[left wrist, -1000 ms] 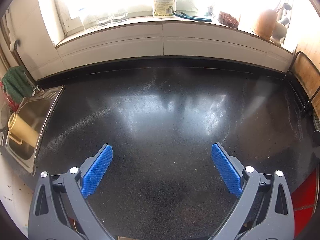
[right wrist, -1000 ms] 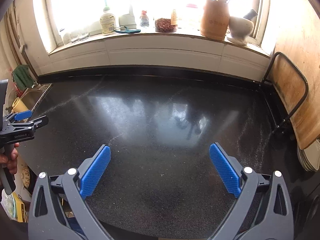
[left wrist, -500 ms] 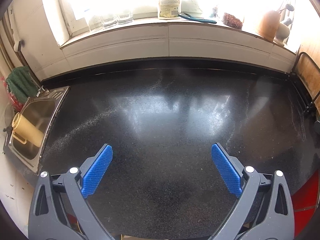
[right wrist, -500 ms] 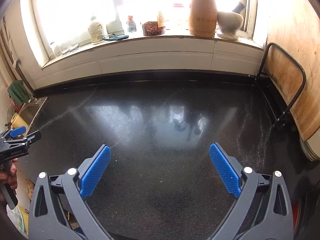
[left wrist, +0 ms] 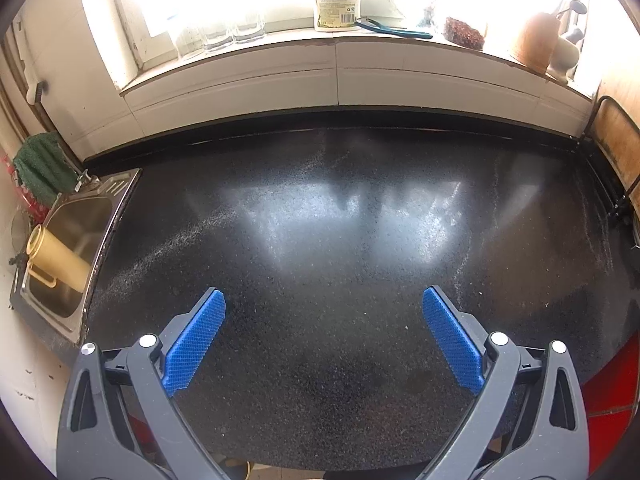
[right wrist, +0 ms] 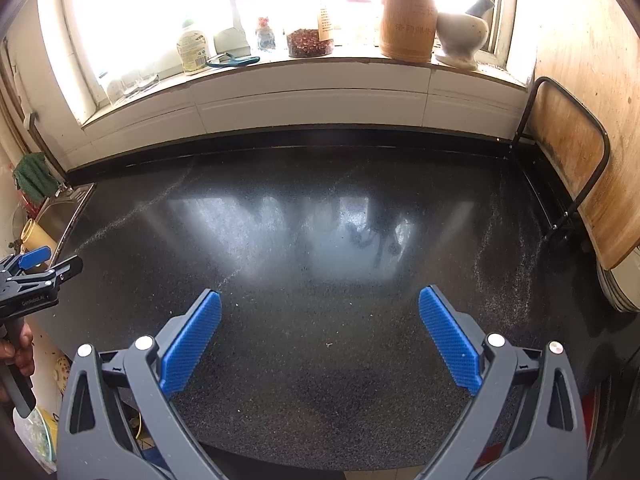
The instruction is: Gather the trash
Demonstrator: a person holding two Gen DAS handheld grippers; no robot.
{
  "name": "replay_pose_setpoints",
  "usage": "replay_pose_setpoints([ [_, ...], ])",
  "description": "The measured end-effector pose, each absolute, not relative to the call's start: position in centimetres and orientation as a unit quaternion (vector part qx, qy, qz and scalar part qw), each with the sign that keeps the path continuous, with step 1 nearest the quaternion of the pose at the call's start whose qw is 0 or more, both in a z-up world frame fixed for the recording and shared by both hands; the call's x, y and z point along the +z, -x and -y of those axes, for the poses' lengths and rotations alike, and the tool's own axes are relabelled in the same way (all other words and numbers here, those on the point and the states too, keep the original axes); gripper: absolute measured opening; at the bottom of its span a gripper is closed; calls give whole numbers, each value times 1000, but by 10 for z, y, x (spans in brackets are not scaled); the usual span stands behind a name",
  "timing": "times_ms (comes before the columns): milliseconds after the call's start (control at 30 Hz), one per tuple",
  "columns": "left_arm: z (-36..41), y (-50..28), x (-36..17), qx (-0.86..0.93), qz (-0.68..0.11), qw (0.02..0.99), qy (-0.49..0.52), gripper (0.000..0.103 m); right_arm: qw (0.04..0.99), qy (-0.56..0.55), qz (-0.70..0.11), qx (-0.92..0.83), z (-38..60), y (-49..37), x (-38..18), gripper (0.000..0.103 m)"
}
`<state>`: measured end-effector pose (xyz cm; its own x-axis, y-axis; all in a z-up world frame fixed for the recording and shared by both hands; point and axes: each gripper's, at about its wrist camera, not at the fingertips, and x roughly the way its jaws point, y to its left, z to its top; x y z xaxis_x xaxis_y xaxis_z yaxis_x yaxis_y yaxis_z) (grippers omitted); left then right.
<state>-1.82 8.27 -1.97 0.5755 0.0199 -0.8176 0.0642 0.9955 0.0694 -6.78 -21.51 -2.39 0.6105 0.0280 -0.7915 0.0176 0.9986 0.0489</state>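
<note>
My left gripper hangs open over the near part of a black speckled countertop, its blue pads wide apart with nothing between them. My right gripper is open too, above the same countertop, and holds nothing. In the right wrist view the left gripper shows at the far left edge, held by a hand. No piece of trash shows on the counter; only a tiny pale speck lies near the right gripper.
A steel sink with a yellow jug lies at the left. The window sill carries a bottle, blue scissors, a bowl, a wooden holder and a mortar. A board in a rack stands right.
Both views have shifted slightly: the left wrist view has panned a little right and up, and the right wrist view has swung towards the right wall. Both grippers stayed open.
</note>
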Motion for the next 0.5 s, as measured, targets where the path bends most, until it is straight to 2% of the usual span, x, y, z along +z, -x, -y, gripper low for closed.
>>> replay_pose_setpoints([
  [233,-80,16,-13,-12,-441,896,-48,96,897,-26,-441,3,218,65,-24,96],
  [500,-77,2,-24,-18,-459,888,-38,96,893,-29,-449,3,226,58,-33,96],
])
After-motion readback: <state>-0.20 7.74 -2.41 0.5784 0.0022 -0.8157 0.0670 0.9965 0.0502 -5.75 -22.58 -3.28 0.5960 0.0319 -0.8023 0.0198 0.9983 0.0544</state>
